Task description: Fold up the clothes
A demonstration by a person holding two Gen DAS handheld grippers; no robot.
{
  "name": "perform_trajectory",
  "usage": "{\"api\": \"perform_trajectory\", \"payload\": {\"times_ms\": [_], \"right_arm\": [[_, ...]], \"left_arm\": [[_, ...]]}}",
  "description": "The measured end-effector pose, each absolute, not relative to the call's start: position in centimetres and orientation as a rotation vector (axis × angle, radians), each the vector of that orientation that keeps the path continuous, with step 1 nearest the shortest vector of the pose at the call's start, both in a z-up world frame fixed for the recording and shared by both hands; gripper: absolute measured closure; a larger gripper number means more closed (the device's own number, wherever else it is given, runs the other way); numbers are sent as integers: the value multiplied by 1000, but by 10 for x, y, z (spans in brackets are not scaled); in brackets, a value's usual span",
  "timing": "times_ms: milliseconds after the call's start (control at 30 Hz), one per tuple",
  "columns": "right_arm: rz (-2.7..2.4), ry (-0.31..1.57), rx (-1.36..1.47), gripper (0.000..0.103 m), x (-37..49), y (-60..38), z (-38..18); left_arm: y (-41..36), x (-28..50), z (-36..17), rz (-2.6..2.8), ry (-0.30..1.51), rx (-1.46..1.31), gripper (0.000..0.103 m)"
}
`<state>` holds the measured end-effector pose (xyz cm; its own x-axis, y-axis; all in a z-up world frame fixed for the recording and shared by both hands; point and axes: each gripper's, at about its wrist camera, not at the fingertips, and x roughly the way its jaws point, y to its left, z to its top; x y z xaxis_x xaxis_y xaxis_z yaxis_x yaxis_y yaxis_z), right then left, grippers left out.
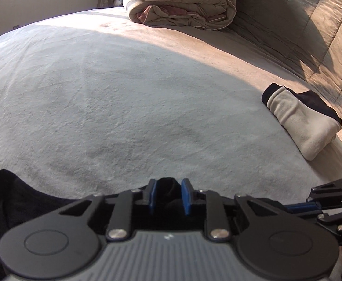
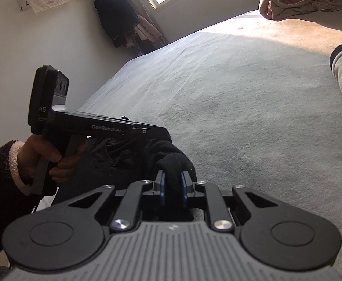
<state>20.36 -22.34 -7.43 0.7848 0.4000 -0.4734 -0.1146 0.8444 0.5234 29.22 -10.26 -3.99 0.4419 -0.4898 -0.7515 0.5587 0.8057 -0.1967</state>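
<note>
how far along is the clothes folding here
Done: one cream garment lies folded on the bed. In hand: the left gripper and right gripper each pinch black garment fabric at the near edge. Left: laying that black piece flat and folding it.

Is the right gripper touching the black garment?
Touching. The right wrist view shows the right gripper with a fold of the black garment pinched between its blue pads.

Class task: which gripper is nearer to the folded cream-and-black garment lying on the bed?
Right. The right gripper, shut on the black garment, has the folded cream-and-black garment just off its right side. The left gripper grips the same black cloth farther left.
</note>
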Motion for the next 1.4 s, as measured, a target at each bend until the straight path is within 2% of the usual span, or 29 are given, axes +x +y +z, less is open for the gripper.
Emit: {"api": "perform_trajectory", "payload": {"times_ms": [333,533,633,700,833,900,933,1400], "right_arm": [[513,565,396,90,198,-188,-61],[642,611,334,90,201,-157,-60],[711,644,295,84,202,-142,-61],[762,679,259,84,202,-134,-64],[806,630,264,82,185,-137,-53],[780,590,289,65,178,-147,-46],[759,582,298,62,177,-152,-45],[541,696,293,63,197,-166,-65]], "left_arm": [[-55,269,-14,-539,750,-79,102],[-8,256,-19,-431,747,-182,102],[12,252,-27,-384,768,-225,102],[25,249,-32,-352,782,-254,102],[45,247,-42,-301,801,-305,102],[50,247,-44,-288,803,-320,102],[52,247,-44,-282,803,-321,102],[66,248,-53,-267,811,-346,102]]}}
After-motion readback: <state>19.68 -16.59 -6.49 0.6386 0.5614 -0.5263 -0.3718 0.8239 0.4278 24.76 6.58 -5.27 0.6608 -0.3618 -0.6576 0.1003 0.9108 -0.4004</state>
